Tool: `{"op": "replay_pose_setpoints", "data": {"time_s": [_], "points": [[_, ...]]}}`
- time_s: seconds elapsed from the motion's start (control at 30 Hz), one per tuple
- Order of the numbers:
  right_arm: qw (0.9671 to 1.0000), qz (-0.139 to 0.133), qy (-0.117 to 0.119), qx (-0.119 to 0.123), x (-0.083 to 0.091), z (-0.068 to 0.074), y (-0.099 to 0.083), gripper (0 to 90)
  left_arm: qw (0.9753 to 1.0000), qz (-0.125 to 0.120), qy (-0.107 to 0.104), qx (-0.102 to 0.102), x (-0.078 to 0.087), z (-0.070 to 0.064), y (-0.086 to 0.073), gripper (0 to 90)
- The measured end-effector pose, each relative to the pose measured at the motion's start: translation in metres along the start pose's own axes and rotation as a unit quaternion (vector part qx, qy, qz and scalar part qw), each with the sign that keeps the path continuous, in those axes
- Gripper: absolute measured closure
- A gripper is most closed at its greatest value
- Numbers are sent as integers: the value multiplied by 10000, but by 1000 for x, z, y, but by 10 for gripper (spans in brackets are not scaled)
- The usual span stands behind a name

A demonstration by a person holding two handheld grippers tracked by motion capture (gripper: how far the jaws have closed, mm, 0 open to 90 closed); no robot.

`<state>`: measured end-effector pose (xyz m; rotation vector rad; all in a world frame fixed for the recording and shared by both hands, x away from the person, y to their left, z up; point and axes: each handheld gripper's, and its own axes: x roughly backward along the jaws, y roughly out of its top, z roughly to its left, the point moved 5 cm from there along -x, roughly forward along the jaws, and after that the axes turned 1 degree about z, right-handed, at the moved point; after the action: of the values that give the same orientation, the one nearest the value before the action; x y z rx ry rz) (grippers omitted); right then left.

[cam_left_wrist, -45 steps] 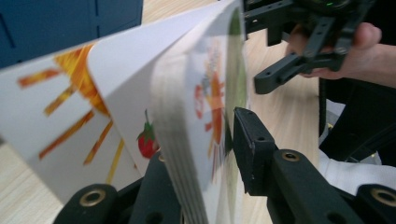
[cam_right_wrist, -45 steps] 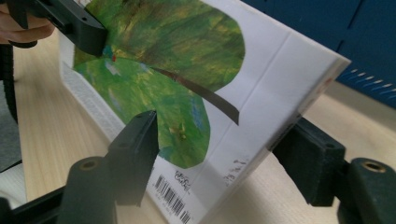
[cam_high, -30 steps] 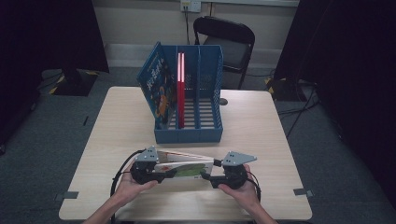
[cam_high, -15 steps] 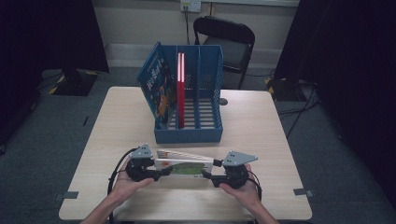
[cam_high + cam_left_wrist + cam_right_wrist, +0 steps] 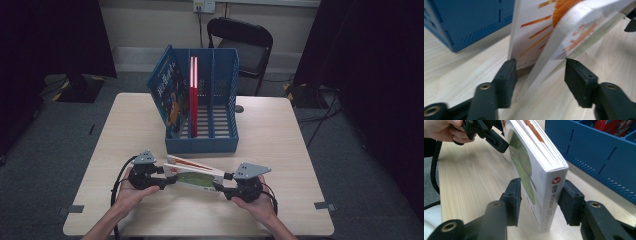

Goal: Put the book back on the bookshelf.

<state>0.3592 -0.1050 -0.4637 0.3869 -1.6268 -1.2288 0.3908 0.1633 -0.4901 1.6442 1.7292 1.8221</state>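
My right gripper [image 5: 540, 195] pinches the book [image 5: 194, 176] at its spine end; the left gripper [image 5: 540, 72] stands spread around the fanned pages. Since a second ago the book has barely lifted, near the blue file rack [image 5: 202, 145], so filing it remains.

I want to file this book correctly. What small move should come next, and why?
Probably close the left claw first: its jaws stand apart around the book, while the right claw already pinches the spine end. Then lift toward the blue rack.
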Motion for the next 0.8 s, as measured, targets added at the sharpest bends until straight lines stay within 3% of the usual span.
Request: {"op": "replay_pose_setpoints", "data": {"time_s": [0.1, 0.17, 0.37, 0.47, 0.8], "points": [[10000, 16, -17, -7, 1, -1, 0, 636, 9999, 10, 60, 130, -1, 2, -1, 332], [10000, 25, -11, -1, 1, -3, 0, 669, 9998, -1, 175, 57, -2, 3, 0, 318], [10000, 39, 56, 40, 0, 0, 1, 688, 9999, -67, 155, 10, -9, 0, 5, 324], [9999, 81, 137, 36, -3, 2, 2, 670, 9997, -94, 227, 88, -15, -1, 11, 296], [9996, 251, 105, 101, -23, 6, 7, 598, 9995, -102, 281, -28, -18, -1, 13, 298]]}}
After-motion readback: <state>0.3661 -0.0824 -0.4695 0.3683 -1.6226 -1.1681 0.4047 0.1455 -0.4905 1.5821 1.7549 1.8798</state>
